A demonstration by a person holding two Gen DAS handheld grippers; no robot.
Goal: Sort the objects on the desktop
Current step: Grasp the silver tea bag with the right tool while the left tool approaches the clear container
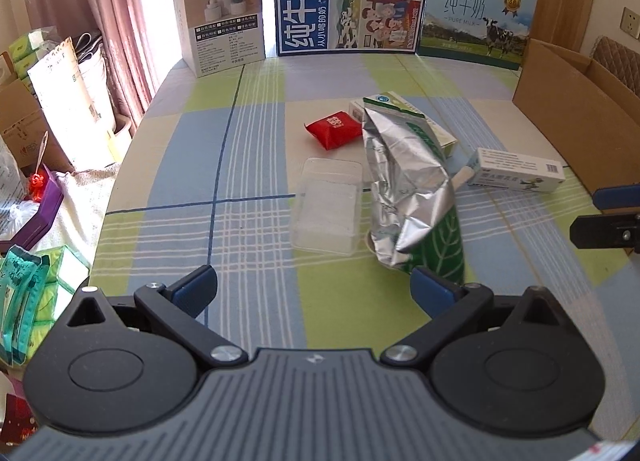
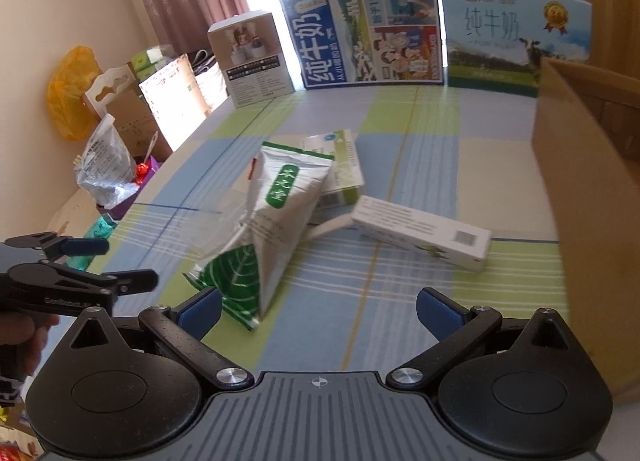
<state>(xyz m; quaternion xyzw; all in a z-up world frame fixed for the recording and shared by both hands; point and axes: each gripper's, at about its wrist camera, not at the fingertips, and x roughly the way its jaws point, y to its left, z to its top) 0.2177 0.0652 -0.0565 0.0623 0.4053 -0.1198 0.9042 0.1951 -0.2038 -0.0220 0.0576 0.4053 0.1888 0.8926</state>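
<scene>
lying mid-table on the checked cloth, a foil tea pouch is seen between a clear plastic box and a white carton. both the left gripper and right gripper are held spread, empty, near it.

both wrist views look low across the table toward the window, sharing the foil pouch.

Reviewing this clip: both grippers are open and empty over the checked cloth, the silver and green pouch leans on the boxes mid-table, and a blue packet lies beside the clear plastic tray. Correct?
Not quite: the packet near the clear plastic tray is red, not blue, as the left wrist view shows. The rest holds: left gripper and right gripper are open and empty, and the pouch leans on the boxes.
</scene>
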